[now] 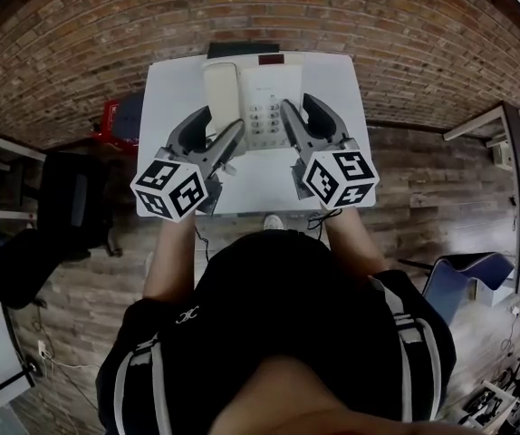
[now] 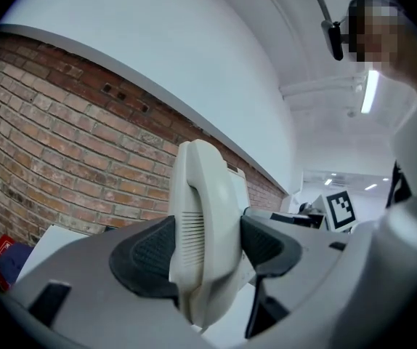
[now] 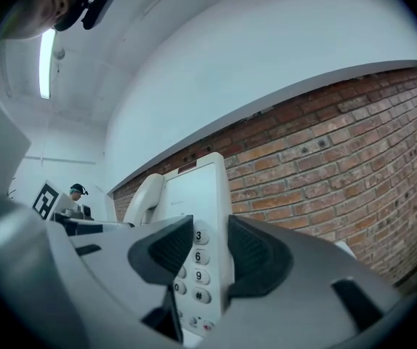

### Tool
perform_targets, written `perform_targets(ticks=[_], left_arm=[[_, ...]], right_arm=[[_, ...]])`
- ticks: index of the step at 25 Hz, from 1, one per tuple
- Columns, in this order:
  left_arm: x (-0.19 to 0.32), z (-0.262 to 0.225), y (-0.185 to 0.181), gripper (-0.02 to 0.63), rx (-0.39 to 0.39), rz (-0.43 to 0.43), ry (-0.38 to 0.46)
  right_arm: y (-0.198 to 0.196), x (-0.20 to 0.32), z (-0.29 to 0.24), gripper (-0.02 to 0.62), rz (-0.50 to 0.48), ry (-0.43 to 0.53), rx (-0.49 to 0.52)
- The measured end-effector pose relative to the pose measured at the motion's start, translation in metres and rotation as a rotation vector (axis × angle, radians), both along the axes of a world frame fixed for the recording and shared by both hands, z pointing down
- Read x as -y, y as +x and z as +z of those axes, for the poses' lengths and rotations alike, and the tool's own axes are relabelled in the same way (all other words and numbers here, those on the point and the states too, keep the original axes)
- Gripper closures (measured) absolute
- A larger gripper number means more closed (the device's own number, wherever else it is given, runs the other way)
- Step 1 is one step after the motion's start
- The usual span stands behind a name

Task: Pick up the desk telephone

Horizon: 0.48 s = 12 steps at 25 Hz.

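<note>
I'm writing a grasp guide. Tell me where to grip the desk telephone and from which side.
Come from the near end with both: left gripper across the handset on the left of the desk telephone, right gripper across the keypad edge on its right. The body looks too broad for one gripper, but each long side fits between the jaws.

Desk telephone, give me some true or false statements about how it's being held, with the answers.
1. The left gripper is clamped on the telephone at its handset. True.
2. The right gripper is empty. False: it grips the telephone along its keypad side.
3. The handset is lifted off the telephone. False: it lies in place on it.
4. The table is white. True.
</note>
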<state>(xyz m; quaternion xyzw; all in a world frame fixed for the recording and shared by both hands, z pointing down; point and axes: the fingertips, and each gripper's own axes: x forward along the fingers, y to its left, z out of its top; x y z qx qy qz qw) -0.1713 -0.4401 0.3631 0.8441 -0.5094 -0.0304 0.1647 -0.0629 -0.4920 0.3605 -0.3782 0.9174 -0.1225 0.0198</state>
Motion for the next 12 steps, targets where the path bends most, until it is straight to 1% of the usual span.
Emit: perform_targets(ticks=[12], left_arm=[[-0.0032, 0.0037, 0.0014, 0.325, 0.011, -0.006, -0.021]], right_arm=[[0.0006, -0.0025, 0.0039, 0.462, -0.002, -0.016, -0.013]])
